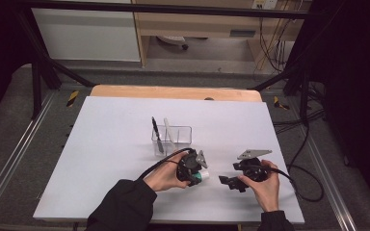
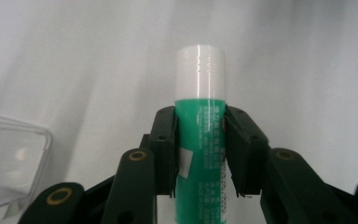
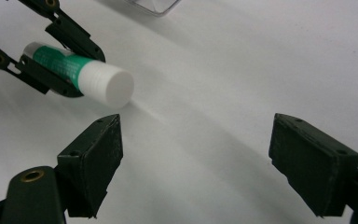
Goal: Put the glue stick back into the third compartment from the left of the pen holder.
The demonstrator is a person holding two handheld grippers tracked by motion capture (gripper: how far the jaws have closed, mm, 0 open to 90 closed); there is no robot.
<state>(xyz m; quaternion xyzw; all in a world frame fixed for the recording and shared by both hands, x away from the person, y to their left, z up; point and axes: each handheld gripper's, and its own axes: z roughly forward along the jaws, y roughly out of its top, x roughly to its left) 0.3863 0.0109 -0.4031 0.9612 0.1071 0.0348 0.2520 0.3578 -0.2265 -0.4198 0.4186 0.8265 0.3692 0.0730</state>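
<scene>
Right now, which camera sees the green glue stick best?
The left gripper view: the glue stick stands close up, pinched between the jaws, white cap on top. The right gripper view shows it farther off, held sideways. The high view shows a small green bit.

Clear organizer (image 1: 173, 139) on white table (image 1: 106, 159)

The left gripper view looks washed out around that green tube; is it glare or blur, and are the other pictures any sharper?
Left gripper view: the green glue stick's white cap bleaches into the pale tabletop, its print soft. Right gripper view: the open right claw is crisp, the white table streaked with gentle shadows. High view: evenly lit sheet, dark surroundings.
</scene>
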